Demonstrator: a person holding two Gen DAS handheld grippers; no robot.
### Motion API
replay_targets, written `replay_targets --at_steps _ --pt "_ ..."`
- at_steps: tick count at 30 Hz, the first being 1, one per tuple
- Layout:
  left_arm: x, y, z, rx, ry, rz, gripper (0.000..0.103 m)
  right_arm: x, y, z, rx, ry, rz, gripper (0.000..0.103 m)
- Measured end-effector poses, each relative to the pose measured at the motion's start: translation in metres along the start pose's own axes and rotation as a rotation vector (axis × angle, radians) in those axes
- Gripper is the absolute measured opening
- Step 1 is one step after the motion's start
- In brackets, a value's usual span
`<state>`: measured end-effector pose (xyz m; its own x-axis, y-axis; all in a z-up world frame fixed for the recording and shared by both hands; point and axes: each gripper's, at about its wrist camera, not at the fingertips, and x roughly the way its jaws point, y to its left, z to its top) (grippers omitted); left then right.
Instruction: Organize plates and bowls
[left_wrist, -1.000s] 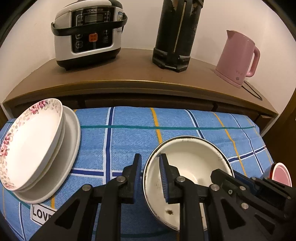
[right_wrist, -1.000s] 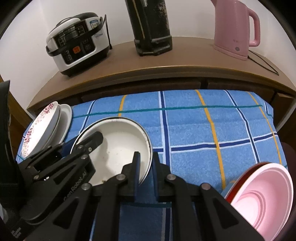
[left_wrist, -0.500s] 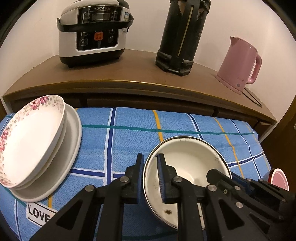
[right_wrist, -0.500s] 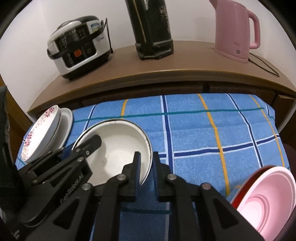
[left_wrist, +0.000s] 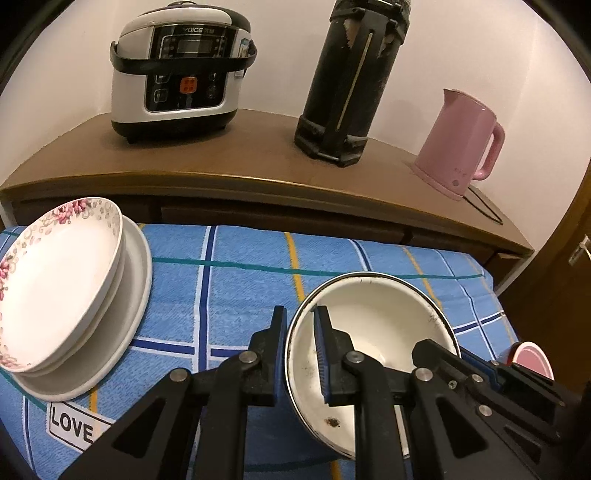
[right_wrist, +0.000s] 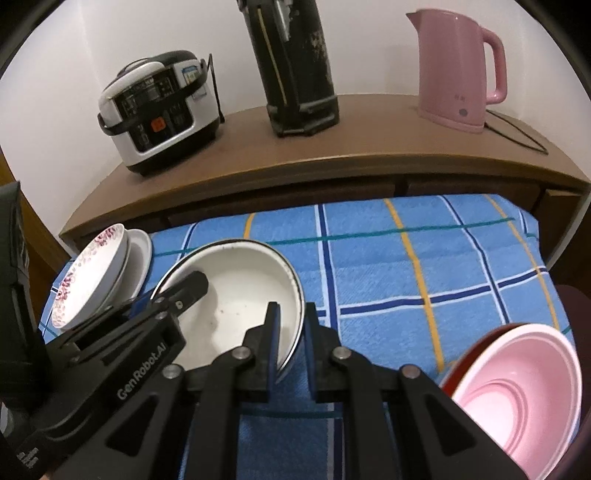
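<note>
Gripping the white enamel bowl from both sides, you are holding it over the blue checked cloth. Your left gripper is straddling the bowl's left rim, one finger outside and one inside the wall, and it is looking clamped on that rim. Your right gripper is doing the same at the right rim, though a sliver of gap is showing beside its outer finger, so you are probably pinching lightly there, not hard.

The relation that is mattering now is sideways. The stack of plates, topped by the floral one, is sitting well to the left of the bowl, on your left gripper's side and nearer to it. The nested pink bowl, inside a red one, is lying to the right, just beside your right gripper. Being round, the enamel bowl is offering no long axis; your two grips are lying across its width.

If you are matching bowl with bowl, you are likely heading right, so the right gripper is leading and the left is trailing. Whether the bowl's base is touching the cloth is not clear.
</note>
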<state>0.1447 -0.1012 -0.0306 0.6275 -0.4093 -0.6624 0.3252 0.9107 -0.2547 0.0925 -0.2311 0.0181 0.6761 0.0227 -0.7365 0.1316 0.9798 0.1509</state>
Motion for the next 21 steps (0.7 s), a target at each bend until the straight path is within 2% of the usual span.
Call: replay_targets --at_steps 5,21 --pt "-0.004 -0.001 0.0 -0.013 0.004 -0.03 0.016 -0.009 -0.001 -0.003 0.004 -0.011 -0.012 0.012" --pt "-0.041 -0.015 -0.009 0.012 -0.04 -0.007 0.016 -0.042 -0.001 -0.018 0.015 -0.051 0.025 0.012"
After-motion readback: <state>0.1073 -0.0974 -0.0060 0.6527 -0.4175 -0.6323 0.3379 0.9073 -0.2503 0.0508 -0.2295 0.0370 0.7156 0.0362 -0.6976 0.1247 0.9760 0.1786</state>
